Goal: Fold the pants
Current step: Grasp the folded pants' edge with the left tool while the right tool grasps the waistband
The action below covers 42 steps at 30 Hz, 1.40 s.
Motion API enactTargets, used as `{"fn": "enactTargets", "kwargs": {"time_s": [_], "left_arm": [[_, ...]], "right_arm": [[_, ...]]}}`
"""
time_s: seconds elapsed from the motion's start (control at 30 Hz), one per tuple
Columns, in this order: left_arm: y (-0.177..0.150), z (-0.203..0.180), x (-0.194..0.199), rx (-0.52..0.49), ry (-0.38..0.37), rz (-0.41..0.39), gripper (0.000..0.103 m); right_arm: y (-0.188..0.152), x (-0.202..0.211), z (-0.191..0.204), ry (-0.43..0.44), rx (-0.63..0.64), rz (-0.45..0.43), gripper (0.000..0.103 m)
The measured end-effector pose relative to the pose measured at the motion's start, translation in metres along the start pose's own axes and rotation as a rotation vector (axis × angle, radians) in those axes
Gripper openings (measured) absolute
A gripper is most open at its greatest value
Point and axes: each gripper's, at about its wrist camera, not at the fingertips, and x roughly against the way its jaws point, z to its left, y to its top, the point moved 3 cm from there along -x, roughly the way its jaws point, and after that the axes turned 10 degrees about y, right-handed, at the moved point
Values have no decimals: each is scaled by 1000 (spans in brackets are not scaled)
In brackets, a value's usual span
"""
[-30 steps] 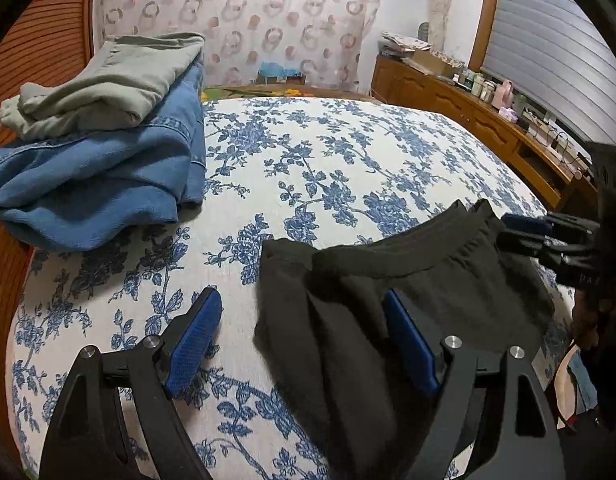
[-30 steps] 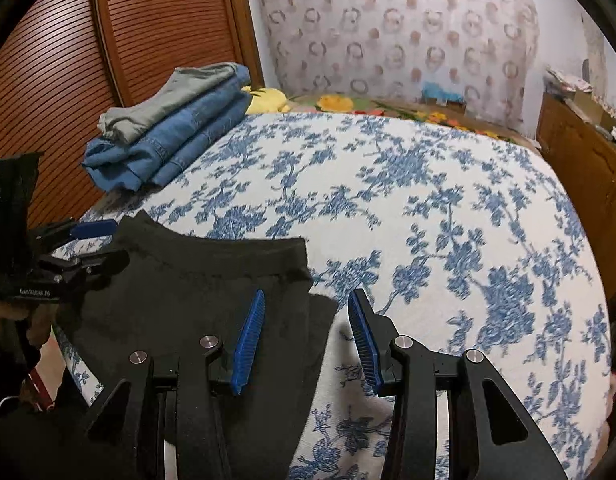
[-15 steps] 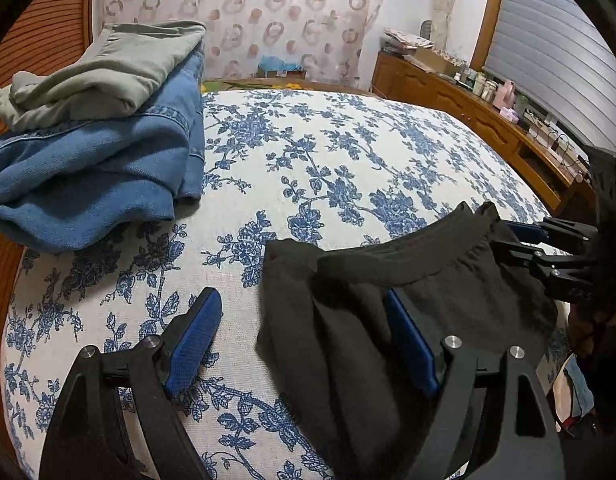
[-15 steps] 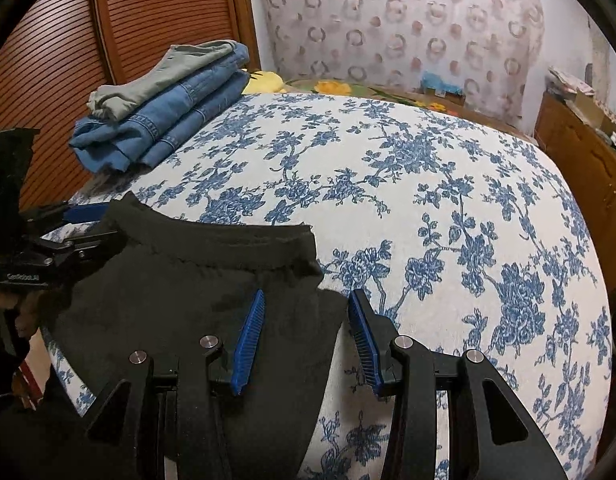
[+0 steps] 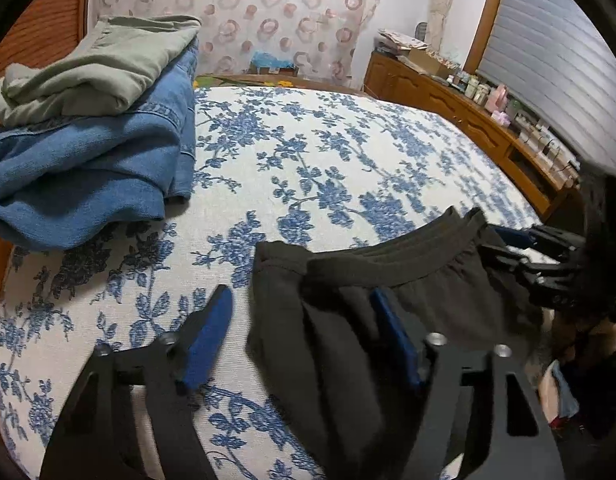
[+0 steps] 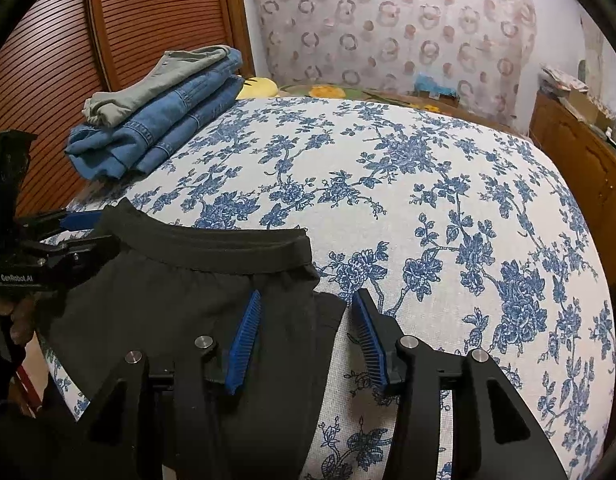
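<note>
Both wrist cameras have closed in on the bed since a second ago: the folded stack looms larger and the black pants sit a little farther up the mattress.

From the left wrist, the black pants (image 5: 387, 304) lie at the near edge of the bed (image 5: 308, 160), waistband facing the headboard, and seem to drape over that edge, probably so the waist end lies flat for a fold. The left gripper (image 5: 300, 320) hovers wide open, its left finger over bare bedspread, its right finger over the cloth; it grasps nothing. The right gripper (image 5: 523, 256) is at the waistband's right end; whether it pinches the fabric is hard to tell here. Blue jeans (image 5: 88, 168) with a grey-green garment (image 5: 96, 64) on top are stacked at the bed's far left corner, likely finished pieces kept clear.

From the right wrist, the right gripper (image 6: 308, 328) is wide open straddling the pants' (image 6: 180, 300) right side edge, holding nothing. The left gripper (image 6: 72, 236) sits at the waistband's left end.
</note>
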Motion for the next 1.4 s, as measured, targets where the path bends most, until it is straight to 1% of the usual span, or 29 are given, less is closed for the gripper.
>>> {"fn": "enactTargets", "kwargs": {"time_s": [0.03, 0.07, 0.17, 0.23, 0.27, 0.33, 0.43, 0.57, 0.8, 0.83, 0.97, 1.03, 1.1, 1.2, 1.3, 1.4], "left_arm": [[1, 0, 0, 9, -18, 6, 57], [1, 0, 0, 19, -35, 13, 54], [1, -1, -1, 31, -51, 20, 44], [1, -2, -1, 43, -63, 24, 36], [1, -3, 0, 46, -68, 24, 34], [1, -4, 2, 44, -68, 14, 26], [2, -8, 11, 36, -65, -16, 20], [4, -15, 27, 31, -66, -69, 19], [4, -22, 41, 7, -59, -106, 19], [5, -23, 43, 4, -58, -109, 19], [4, -26, 46, -6, -57, -120, 19], [4, -26, 48, -13, -51, -128, 19], [4, -27, 49, -10, -39, -133, 18], [4, -27, 52, -8, -45, -139, 15], [7, -30, 58, -12, -64, -148, 13], [14, -33, 68, -30, -68, -183, 11]], "right_arm": [[0, 0, 0, -1, 1, 1, 50], [0, 0, -1, -1, 1, 1, 50], [0, 0, 0, 0, 1, 2, 50], [1, 0, 0, -1, 2, 2, 50], [1, 0, 0, -1, 2, 2, 50], [1, 0, 1, 0, 1, 2, 50], [1, 0, 1, -1, 2, 2, 50], [1, -1, 1, -1, 6, 7, 50], [1, -2, 3, -2, 17, 14, 49], [1, -2, 3, 6, 19, 14, 43], [1, -2, 5, 37, 23, 19, 32], [2, -1, 4, 60, 17, 23, 20], [2, 0, 4, 82, 9, 26, 15], [1, 3, 5, 79, 10, 17, 13], [2, 13, 9, 79, 12, -23, 13], [5, 26, 15, 86, 25, -71, 12]]}}
